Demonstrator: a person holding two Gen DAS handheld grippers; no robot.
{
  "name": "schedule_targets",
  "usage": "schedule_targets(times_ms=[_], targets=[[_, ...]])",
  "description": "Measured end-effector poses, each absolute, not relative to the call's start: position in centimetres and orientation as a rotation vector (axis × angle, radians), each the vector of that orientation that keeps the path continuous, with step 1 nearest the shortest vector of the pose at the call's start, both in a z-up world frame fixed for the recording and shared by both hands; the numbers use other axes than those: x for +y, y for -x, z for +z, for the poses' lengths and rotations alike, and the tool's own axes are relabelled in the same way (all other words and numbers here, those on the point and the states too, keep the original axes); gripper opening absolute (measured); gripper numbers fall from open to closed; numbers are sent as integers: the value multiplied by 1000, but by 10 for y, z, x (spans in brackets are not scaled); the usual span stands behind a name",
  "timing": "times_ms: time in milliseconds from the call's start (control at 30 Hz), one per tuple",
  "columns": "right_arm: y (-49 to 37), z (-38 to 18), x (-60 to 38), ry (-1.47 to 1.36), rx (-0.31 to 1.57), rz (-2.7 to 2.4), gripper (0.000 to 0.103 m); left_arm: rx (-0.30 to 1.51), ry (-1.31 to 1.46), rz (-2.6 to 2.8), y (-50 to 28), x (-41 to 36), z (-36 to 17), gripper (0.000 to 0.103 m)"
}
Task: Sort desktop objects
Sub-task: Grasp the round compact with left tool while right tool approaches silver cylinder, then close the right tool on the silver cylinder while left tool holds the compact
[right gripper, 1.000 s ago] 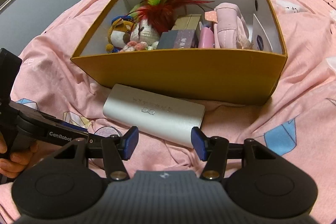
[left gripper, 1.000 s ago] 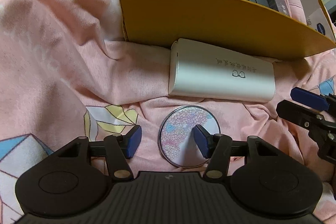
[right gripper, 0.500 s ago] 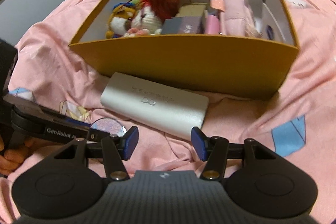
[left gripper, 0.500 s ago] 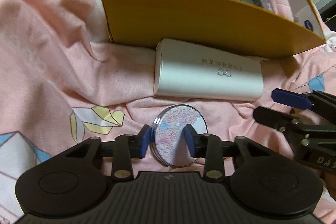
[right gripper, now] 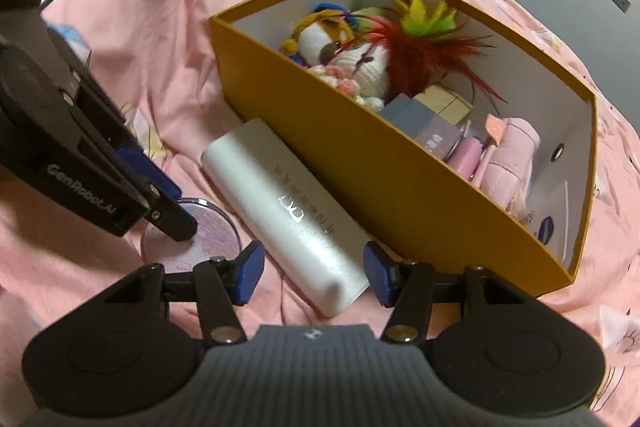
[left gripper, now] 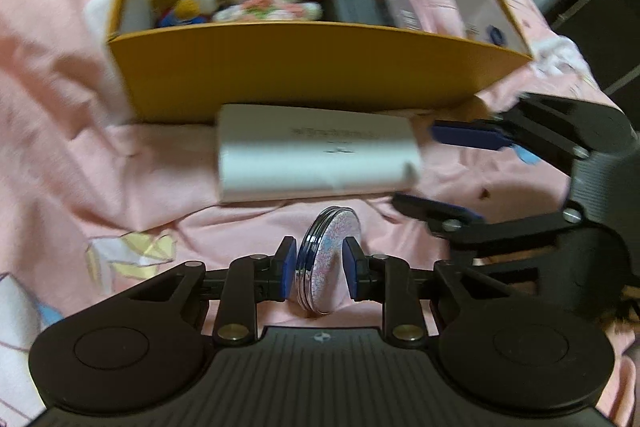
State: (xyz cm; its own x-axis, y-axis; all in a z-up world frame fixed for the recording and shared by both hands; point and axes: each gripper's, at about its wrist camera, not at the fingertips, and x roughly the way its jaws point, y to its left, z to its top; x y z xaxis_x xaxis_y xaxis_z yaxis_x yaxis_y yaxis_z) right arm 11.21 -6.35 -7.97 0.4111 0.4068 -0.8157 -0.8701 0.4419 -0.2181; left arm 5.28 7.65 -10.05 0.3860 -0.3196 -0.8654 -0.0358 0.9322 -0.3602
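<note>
Left gripper (left gripper: 318, 269), jaws closing, pinches the round floral compact mirror (left gripper: 326, 259) on edge above the pink sheet (left gripper: 72, 147), just before the white case (left gripper: 316, 157) lying against the yellow box (left gripper: 312, 71). Right gripper (right gripper: 312, 273) hangs spread, pads apart, holding nothing, over the near end of the case, beside the toy-filled box.

Obstacles: box (right gripper: 400, 163), near wall upright, interior crowded with plush toys (right gripper: 352, 55), small boxes (right gripper: 424, 119) and pink pouch (right gripper: 512, 155). White case (right gripper: 288, 203) lies against the box's near wall, blocking that strip. Free room: open pink sheet (left gripper: 60, 131) left of case and box; narrow strip of sheet between case and round compact (left gripper: 326, 259).
</note>
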Motion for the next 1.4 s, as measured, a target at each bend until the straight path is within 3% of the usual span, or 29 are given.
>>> schedule_targets(times_ms=[100, 367, 633, 1100, 1400], targets=[[-111, -82, -64, 728, 770, 903, 57, 1199, 332, -240, -59, 66, -109, 28], [-102, -88, -62, 789, 763, 931, 54, 1194, 322, -200, -55, 66, -106, 16], [-98, -89, -54, 859, 721, 960, 54, 1134, 191, 42, -50, 74, -83, 15], [-93, -123, -10, 1063, 603, 991, 54, 1178, 314, 47, -57, 95, -100, 15], [-99, -137, -3, 1101, 556, 994, 67, 1194, 358, 39, -59, 100, -99, 15]])
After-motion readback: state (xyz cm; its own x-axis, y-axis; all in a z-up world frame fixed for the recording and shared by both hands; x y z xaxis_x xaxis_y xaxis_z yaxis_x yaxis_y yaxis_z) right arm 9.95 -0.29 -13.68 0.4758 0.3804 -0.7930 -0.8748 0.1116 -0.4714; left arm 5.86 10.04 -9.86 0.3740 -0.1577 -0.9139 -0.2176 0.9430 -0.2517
